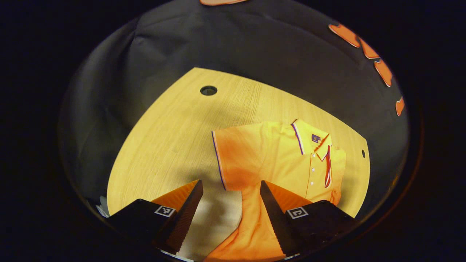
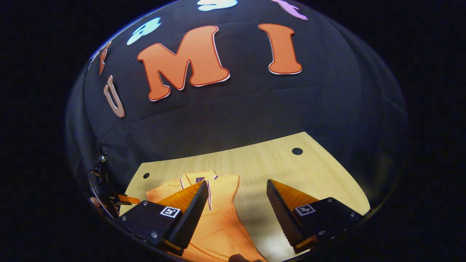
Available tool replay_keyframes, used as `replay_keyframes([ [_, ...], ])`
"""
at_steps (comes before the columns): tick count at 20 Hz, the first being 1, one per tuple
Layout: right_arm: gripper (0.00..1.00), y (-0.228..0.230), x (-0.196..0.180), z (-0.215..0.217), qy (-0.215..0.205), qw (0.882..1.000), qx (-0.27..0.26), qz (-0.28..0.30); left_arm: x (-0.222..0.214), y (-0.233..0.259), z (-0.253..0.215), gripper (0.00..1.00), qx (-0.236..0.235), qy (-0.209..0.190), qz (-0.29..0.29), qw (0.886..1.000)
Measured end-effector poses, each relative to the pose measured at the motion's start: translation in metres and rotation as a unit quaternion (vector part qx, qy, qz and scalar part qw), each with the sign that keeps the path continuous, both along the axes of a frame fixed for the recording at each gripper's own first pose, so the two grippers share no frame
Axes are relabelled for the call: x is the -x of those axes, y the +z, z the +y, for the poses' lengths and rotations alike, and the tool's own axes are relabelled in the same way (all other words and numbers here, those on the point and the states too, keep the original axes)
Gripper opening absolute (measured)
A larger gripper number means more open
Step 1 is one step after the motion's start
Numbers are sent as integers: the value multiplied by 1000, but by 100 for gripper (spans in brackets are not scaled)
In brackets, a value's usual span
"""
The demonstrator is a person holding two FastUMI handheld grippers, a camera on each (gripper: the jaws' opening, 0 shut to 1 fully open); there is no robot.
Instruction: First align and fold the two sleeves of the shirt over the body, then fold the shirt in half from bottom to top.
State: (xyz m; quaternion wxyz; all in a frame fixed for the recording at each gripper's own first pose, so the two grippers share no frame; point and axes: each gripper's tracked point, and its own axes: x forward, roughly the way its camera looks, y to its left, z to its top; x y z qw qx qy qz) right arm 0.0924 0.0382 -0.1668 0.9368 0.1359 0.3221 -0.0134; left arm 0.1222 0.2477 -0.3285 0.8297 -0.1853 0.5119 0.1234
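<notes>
An orange polo shirt [image 1: 269,156] lies flat on the wooden table [image 1: 171,138], collar [image 1: 314,140] toward the right of the left gripper view. One sleeve [image 1: 233,160], edged with a dark stripe, spreads out sideways. My left gripper [image 1: 230,183] hovers open above that sleeve's lower edge, nothing between its fingers. In the right gripper view the shirt [image 2: 218,218] lies at the lower left with its collar [image 2: 198,178] toward the wall. My right gripper [image 2: 237,183] is open over the shirt's side edge and the bare table [image 2: 291,171]. Whether the shirt's other sleeve is folded in I cannot tell.
The table has small round holes [image 1: 208,90] [image 2: 297,151] near its far edge. The black cloth wall [image 2: 236,109] rises right behind it. At the left rim of the right gripper view a device with an orange part [image 2: 125,199] shows beside the table's corner.
</notes>
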Motion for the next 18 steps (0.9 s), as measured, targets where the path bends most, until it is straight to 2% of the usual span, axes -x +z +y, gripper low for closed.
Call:
replay_keyframes([
  [3, 98, 12, 30, -18, -43, 999, 30, -13, -17, -31, 11, 95, 10, -10, 52, 999],
  [6, 98, 9, 60, -30, -73, 996, 48, 2, -28, -54, 17, 95, 1, -19, 97, 995],
  [10, 98, 19, 85, -39, -88, 994, 67, 6, -38, -66, 22, 95, -10, -30, 135, 990],
  [14, 98, 29, 101, -38, -81, 993, 86, -3, -50, -74, 26, 94, -26, -32, 163, 986],
  [15, 99, 31, 102, -37, -79, 993, 87, -6, -58, -75, 24, 94, -25, -32, 154, 987],
  [16, 99, 33, 104, -35, -76, 993, 86, -8, -59, -76, 22, 78, -27, -41, 157, 986],
  [17, 98, 33, 105, -35, -73, 994, 87, -9, -61, -75, 19, 68, -28, -55, 159, 985],
  [18, 99, 32, 106, -36, -71, 994, 86, -9, -60, -75, 16, 53, -26, -62, 157, 985],
])
